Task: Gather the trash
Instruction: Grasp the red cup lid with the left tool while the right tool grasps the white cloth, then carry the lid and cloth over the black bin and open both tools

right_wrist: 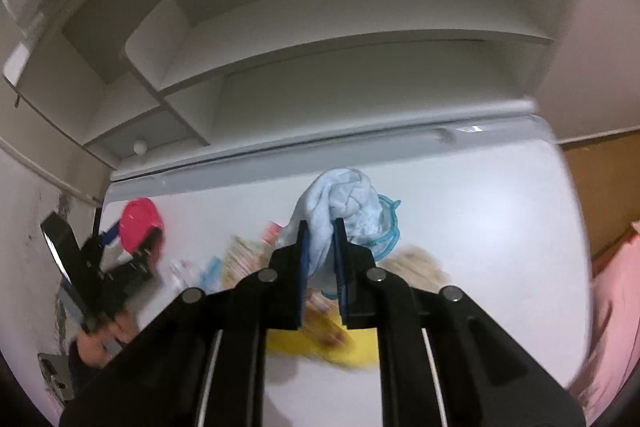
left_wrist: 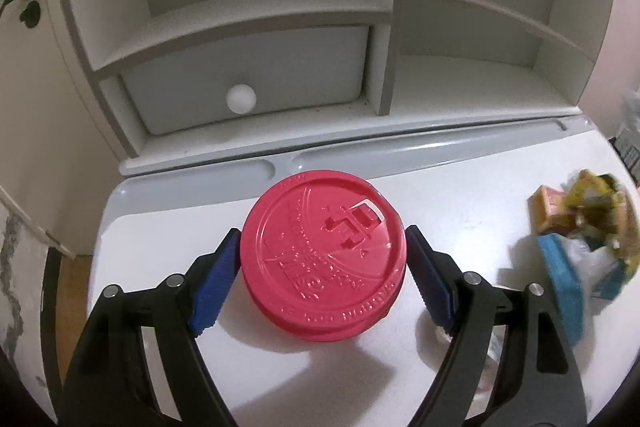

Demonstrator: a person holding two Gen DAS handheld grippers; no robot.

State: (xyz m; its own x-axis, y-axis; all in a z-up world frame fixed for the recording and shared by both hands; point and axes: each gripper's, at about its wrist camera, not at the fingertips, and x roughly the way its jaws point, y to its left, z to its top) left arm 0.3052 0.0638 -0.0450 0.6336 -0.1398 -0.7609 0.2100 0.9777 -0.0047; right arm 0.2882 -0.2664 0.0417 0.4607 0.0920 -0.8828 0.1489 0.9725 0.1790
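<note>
In the left wrist view a red plastic cup lid (left_wrist: 326,259) sits between the blue pads of my left gripper (left_wrist: 323,247); both pads touch its rim, over the white desk (left_wrist: 280,359). In the right wrist view my right gripper (right_wrist: 321,227) is shut on a crumpled pale blue tissue (right_wrist: 340,203), held above the desk. The lid (right_wrist: 140,223) and the left gripper (right_wrist: 116,247) show blurred at the left of that view. More trash lies on the desk: yellow wrapper (right_wrist: 320,343), blue-rimmed clear lid (right_wrist: 390,235), orange and yellow packets (left_wrist: 576,211).
A white hutch with shelves and a drawer with a round knob (left_wrist: 241,98) stands at the back of the desk. A grooved grey ledge (left_wrist: 400,151) runs along its base. A wall is at the left and a pink fabric (right_wrist: 608,307) at the right.
</note>
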